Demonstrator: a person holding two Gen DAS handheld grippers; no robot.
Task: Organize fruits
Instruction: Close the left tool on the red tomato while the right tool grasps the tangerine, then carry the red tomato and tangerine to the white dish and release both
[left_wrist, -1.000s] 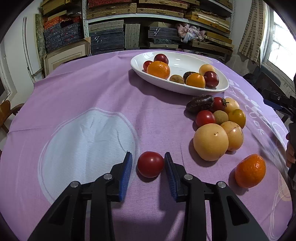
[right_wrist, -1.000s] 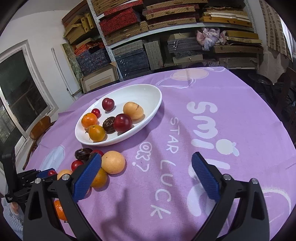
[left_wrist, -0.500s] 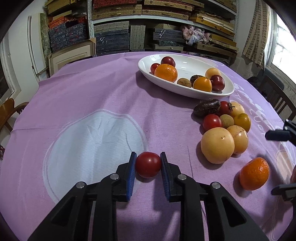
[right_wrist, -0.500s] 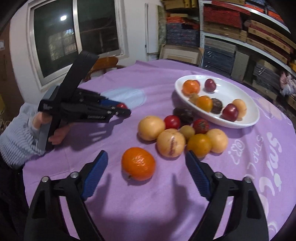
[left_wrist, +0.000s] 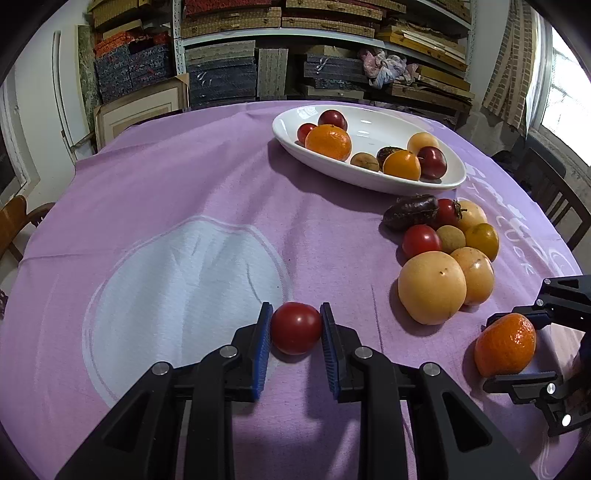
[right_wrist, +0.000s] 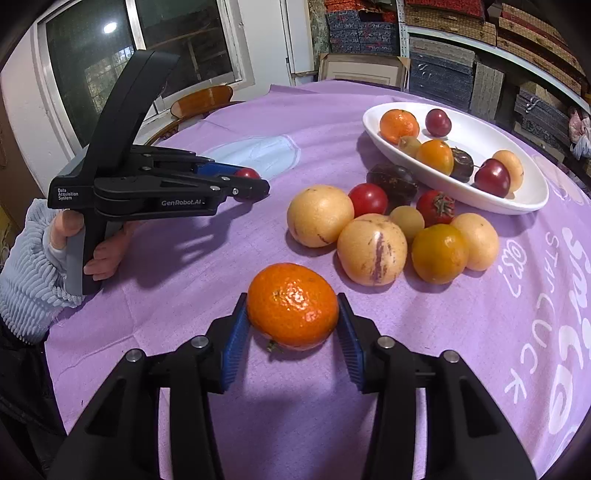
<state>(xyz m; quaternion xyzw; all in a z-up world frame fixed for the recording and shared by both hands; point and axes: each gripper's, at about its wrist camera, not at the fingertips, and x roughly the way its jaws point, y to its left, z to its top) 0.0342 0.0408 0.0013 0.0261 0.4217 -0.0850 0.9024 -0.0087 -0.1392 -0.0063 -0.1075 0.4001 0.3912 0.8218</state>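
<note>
Swung over to the near orange (right_wrist: 292, 306), the right gripper (right_wrist: 291, 334) has been closed onto it, while a tomato (left_wrist: 296, 328) is pinched by the left gripper (left_wrist: 295, 347).

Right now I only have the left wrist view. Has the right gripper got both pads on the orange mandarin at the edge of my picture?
Observer: Yes. In the right wrist view the right gripper has just been closing, and both blue pads now touch the orange mandarin on the purple cloth.
Operator: Where is its stem?
Observer: Low on the near side, facing the right gripper, just above the cloth.
Operator: What is behind my left gripper?
Observer: A hand in a pale blue ribbed sleeve holds the left gripper, which is shut on the small red tomato.
</note>
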